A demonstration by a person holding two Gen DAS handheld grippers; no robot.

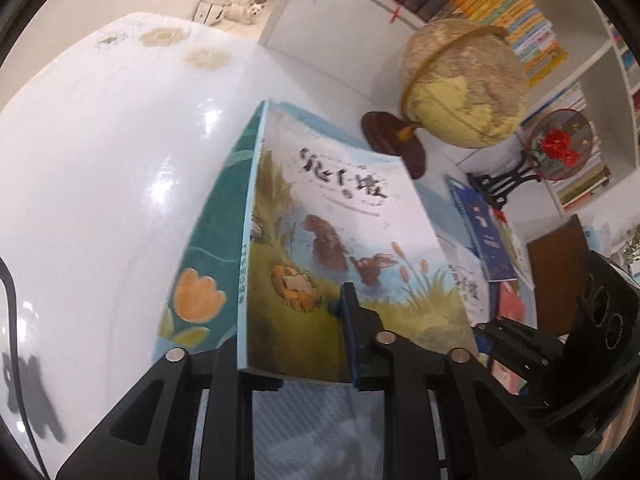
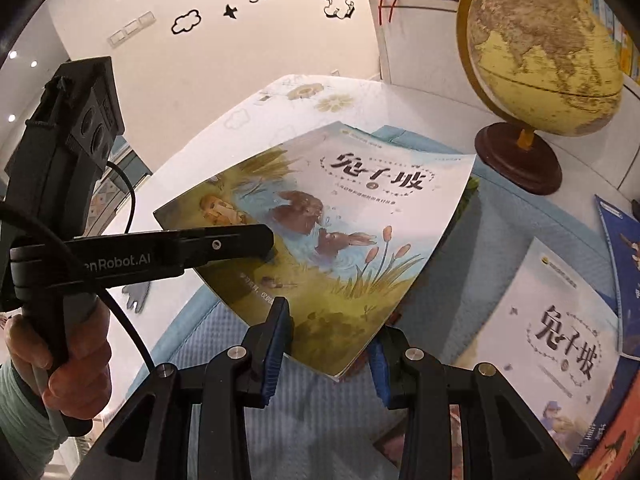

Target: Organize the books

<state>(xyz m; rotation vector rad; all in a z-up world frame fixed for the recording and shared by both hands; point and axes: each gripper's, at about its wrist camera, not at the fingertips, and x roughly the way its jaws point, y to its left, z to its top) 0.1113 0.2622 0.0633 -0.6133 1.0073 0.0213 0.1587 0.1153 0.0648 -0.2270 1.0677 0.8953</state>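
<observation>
A picture book with rabbits in a pond on its cover (image 1: pixel 340 240) (image 2: pixel 320 224) is held off the table. My left gripper (image 1: pixel 296 344) is shut on its near edge; the same gripper shows from the side in the right wrist view (image 2: pixel 256 244), clamped on the book's left edge. My right gripper (image 2: pixel 328 344) has its blue-padded jaws apart around the book's near corner, one finger (image 2: pixel 276 344) above the cover, the other (image 2: pixel 378 364) under it. A second copy of the same title (image 2: pixel 560 340) lies flat at the right.
A yellow globe (image 1: pixel 464 84) (image 2: pixel 540 52) on a dark wooden base stands behind the book. Other books (image 1: pixel 484 236) lie at the right on a light blue mat (image 2: pixel 312 420). A bookshelf with many books (image 1: pixel 500 0) stands behind. The white table (image 1: pixel 100 160) extends left.
</observation>
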